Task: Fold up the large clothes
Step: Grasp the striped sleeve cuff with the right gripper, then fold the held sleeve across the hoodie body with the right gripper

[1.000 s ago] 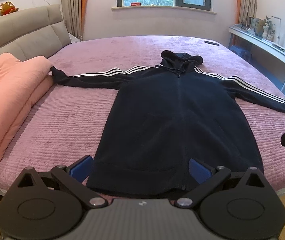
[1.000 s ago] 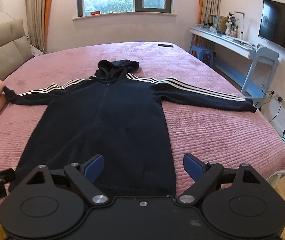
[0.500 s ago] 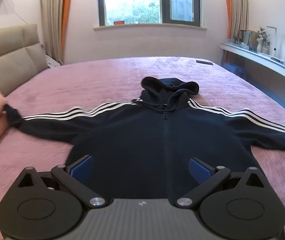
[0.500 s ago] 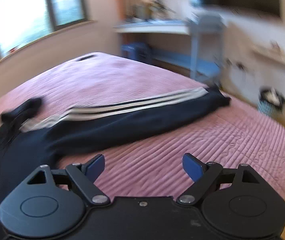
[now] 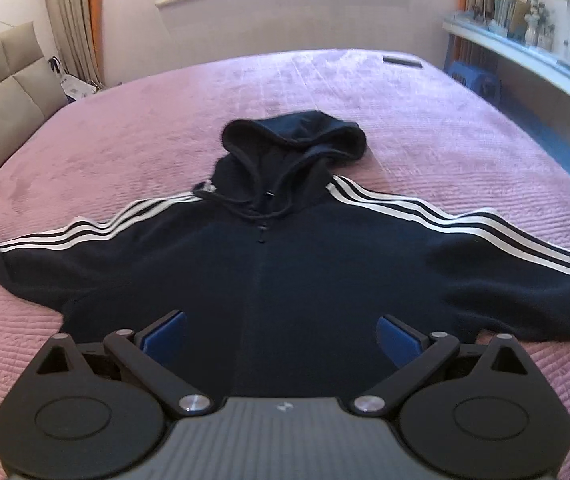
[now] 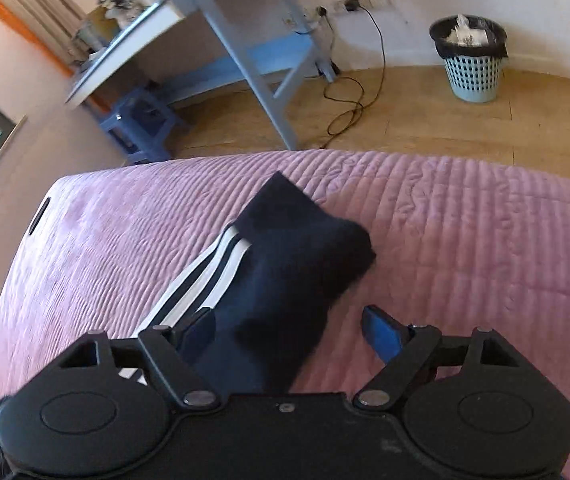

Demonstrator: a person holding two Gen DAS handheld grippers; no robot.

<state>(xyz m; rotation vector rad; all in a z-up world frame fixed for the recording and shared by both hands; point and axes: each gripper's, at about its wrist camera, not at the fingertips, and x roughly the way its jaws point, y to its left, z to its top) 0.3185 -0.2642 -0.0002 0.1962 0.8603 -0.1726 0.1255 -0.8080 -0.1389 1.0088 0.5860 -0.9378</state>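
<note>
A dark navy zip hoodie [image 5: 285, 272] with white sleeve stripes lies flat and face up on the pink quilted bed [image 5: 125, 152], sleeves spread wide, hood [image 5: 293, 136] pointing to the window. My left gripper [image 5: 281, 338] is open, hovering over the chest. My right gripper [image 6: 289, 330] is open over the cuff end of the right sleeve [image 6: 285, 260], with the sleeve lying between its blue pads.
A grey headboard [image 5: 1, 96] stands at the left. A dark flat object [image 5: 401, 61] lies at the bed's far side. A white desk [image 5: 533, 60], blue stool [image 6: 141, 120], chair [image 6: 253, 40], floor cable [image 6: 349, 92] and waste basket [image 6: 471, 60] stand beyond the bed's right edge.
My left gripper has moved forward from the hem up over the chest. My right gripper has swung right and dropped down over the right sleeve's cuff.
</note>
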